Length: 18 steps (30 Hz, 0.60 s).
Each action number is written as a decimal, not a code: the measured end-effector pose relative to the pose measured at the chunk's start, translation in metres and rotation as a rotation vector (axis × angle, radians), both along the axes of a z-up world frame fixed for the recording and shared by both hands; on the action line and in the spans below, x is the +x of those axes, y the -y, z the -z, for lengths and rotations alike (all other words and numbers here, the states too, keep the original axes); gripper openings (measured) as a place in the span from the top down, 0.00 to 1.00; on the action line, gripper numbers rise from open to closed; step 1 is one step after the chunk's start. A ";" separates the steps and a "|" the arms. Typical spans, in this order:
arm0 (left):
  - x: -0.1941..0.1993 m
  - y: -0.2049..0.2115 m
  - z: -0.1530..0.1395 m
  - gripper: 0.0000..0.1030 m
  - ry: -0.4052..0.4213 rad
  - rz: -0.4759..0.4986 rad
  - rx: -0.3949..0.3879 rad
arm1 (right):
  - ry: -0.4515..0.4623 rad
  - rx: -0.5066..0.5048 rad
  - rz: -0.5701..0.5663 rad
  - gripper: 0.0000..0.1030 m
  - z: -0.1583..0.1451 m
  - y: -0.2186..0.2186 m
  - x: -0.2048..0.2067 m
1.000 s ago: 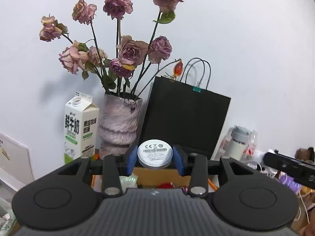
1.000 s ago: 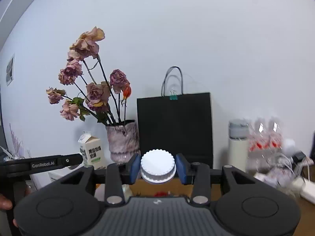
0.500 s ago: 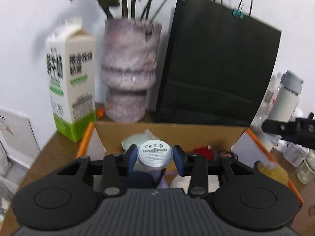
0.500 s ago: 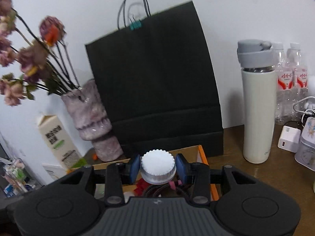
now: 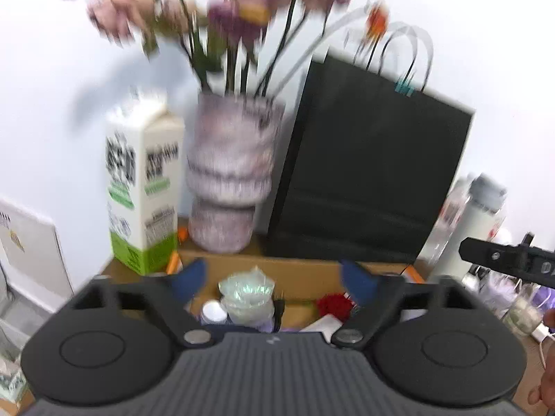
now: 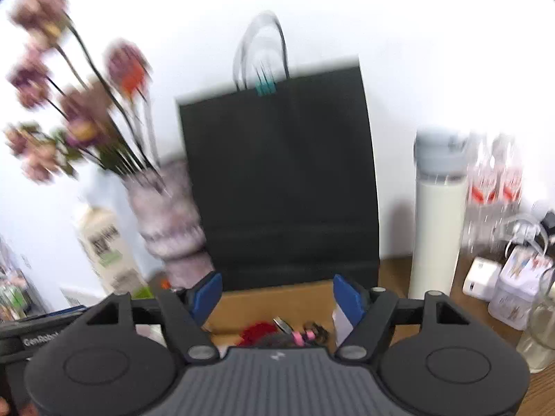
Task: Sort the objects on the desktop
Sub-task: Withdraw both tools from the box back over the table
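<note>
Over the cardboard box (image 5: 295, 270), lower centre: both claws, left claw (image 5: 274, 282) and right claw (image 6: 277, 294), opening, nothing between; I'd lift straight out.

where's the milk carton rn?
In the left wrist view, the milk carton stands left of centre against the wall, just left of the flower vase and behind the cardboard box's left corner.
</note>
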<state>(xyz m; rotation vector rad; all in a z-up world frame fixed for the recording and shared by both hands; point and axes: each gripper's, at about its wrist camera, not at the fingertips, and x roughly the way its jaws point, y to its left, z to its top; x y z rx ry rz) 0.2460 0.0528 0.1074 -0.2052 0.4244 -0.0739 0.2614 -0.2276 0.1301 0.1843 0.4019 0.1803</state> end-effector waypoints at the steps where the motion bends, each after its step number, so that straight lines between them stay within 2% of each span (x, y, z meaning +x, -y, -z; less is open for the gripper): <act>1: -0.012 -0.001 -0.003 0.00 0.019 0.027 -0.015 | 0.019 0.004 -0.022 0.22 -0.006 0.000 -0.013; 4: -0.035 -0.001 -0.010 0.00 -0.014 0.070 -0.031 | 0.027 -0.047 -0.067 0.20 -0.015 -0.003 -0.040; 9: -0.087 0.000 -0.014 0.00 0.006 0.006 0.059 | -0.035 -0.093 -0.068 0.20 -0.004 -0.009 -0.069; 13: -0.134 0.000 0.005 0.00 -0.026 -0.008 0.070 | -0.129 -0.125 -0.084 0.20 0.026 -0.017 -0.102; 18: -0.189 0.011 0.041 0.00 -0.080 -0.020 0.117 | -0.190 -0.185 -0.110 0.19 0.066 -0.031 -0.153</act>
